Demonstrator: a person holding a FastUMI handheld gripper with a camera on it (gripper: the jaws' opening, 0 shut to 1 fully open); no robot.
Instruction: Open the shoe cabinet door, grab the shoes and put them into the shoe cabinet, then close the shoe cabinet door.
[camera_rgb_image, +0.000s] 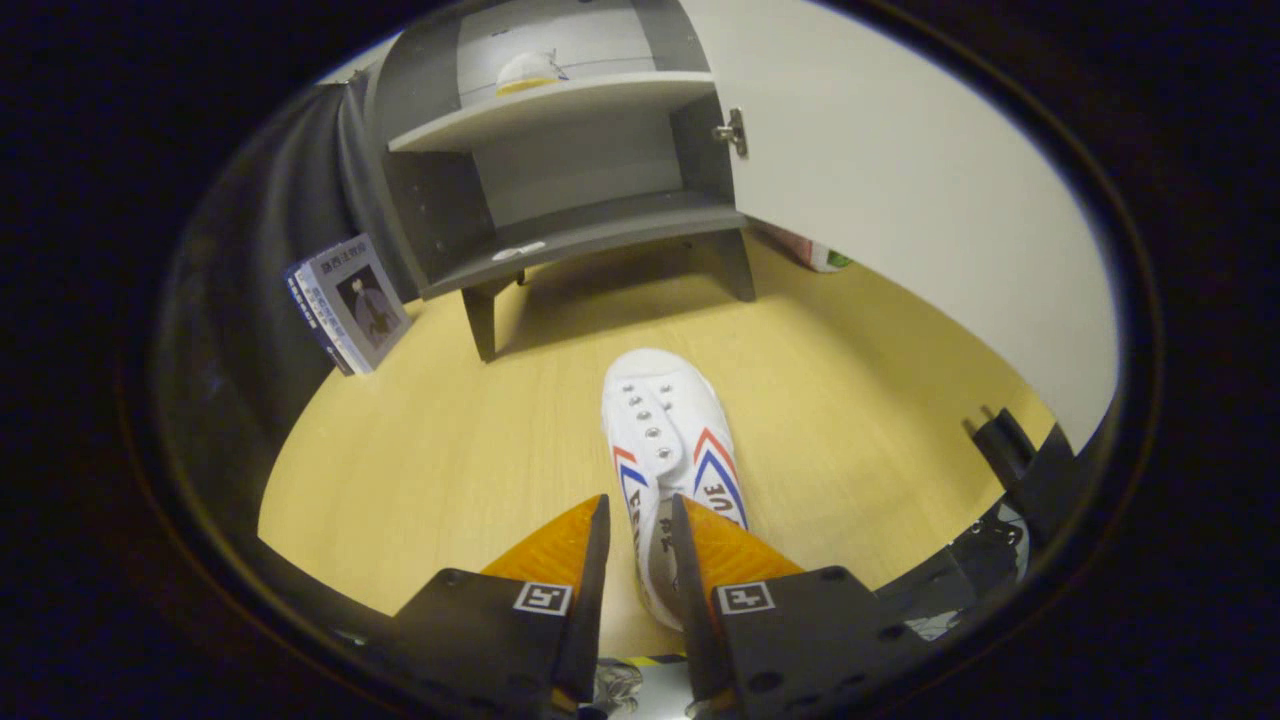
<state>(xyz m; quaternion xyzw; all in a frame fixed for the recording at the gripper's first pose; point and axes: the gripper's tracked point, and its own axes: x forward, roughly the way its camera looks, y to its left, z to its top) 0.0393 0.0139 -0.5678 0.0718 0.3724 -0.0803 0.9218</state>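
White canvas shoe (668, 450) with red and blue stripes lies on the pale wooden worktop (430, 470), its heel end caught between the two fingers of the claw (640, 515), which stand narrowly apart and seem to press on the heel's sides. Beyond the toe, the grey shoe cabinet (560, 170) stands open, another shoe (528, 72) on its upper shelf. Its white door (900, 180) swings out ahead and right. A book (350, 302) leans left of the cabinet.

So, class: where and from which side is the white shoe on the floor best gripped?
Grip the white shoe by its heel-end side wall, coming from behind. Its toe points at the cabinet, and the gripper fingers already seem to straddle that thin wall, which suits a pinch.
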